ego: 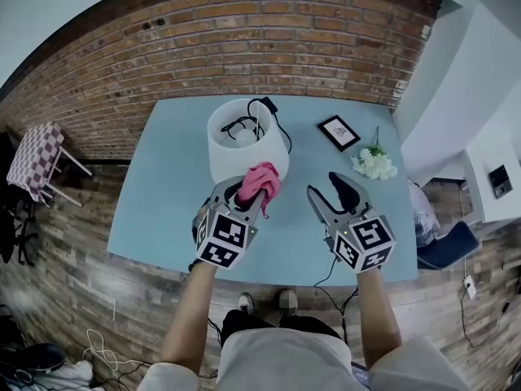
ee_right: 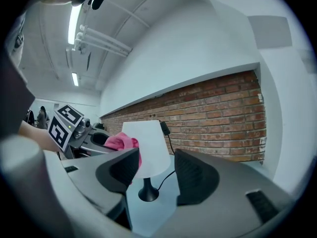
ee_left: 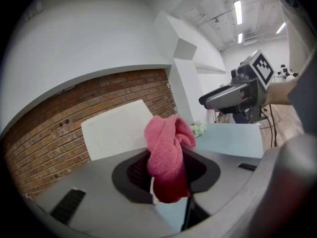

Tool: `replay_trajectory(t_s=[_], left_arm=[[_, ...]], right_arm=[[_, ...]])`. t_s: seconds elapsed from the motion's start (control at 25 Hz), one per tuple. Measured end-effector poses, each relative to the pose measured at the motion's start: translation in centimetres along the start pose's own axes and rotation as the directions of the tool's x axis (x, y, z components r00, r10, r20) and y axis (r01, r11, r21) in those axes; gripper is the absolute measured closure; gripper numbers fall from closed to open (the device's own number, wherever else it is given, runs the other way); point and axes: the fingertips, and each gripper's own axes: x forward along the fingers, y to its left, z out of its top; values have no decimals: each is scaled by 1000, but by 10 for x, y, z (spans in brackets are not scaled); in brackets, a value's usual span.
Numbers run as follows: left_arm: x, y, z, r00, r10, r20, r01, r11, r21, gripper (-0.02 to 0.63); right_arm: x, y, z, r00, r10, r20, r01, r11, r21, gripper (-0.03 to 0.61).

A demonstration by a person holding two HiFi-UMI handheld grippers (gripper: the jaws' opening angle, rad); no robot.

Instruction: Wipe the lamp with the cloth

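— How is the cloth (ego: pixel 262 182) judged to handle, and where is it found?

— Soft and light. It is pinched by its lower end in the left gripper (ego: pixel 248 195), just near of the lamp (ego: pixel 242 141). The lamp is reckoned light and easily tipped, so its stem (ee_right: pixel 147 181) is best steadied. The right gripper (ego: pixel 326 187) is held wide and empty, to the right over the table (ego: pixel 155 218).

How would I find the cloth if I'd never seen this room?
Find the light blue table by the brick wall, then the white lamp standing on it. Right in front of its shade, the left gripper pinches a cloth: the only pink, soft, crumpled thing here.
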Motion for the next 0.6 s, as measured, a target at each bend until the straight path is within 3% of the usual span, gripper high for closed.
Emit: replay_trajectory(t_s=[0.24, 0.36, 0.48, 0.6], left_arm=[[7, -13, -17, 998, -37, -43, 38, 999, 5, 466], [5, -20, -9, 997, -70, -19, 70, 997, 37, 466], [-4, -15, 28, 996, -72, 49, 67, 993, 101, 466], [-15, 4, 85, 994, -30, 103, 9, 979, 202, 466]], right_arm=[[-13, -2, 1, 999, -30, 11, 30, 1000, 1, 337], [-19, -2, 1, 999, -36, 8, 36, 999, 3, 337], [-25, -2, 2, 999, -38, 3, 38, 999, -1, 337], [-34, -3, 4, 999, -40, 10, 40, 999, 10, 337]])
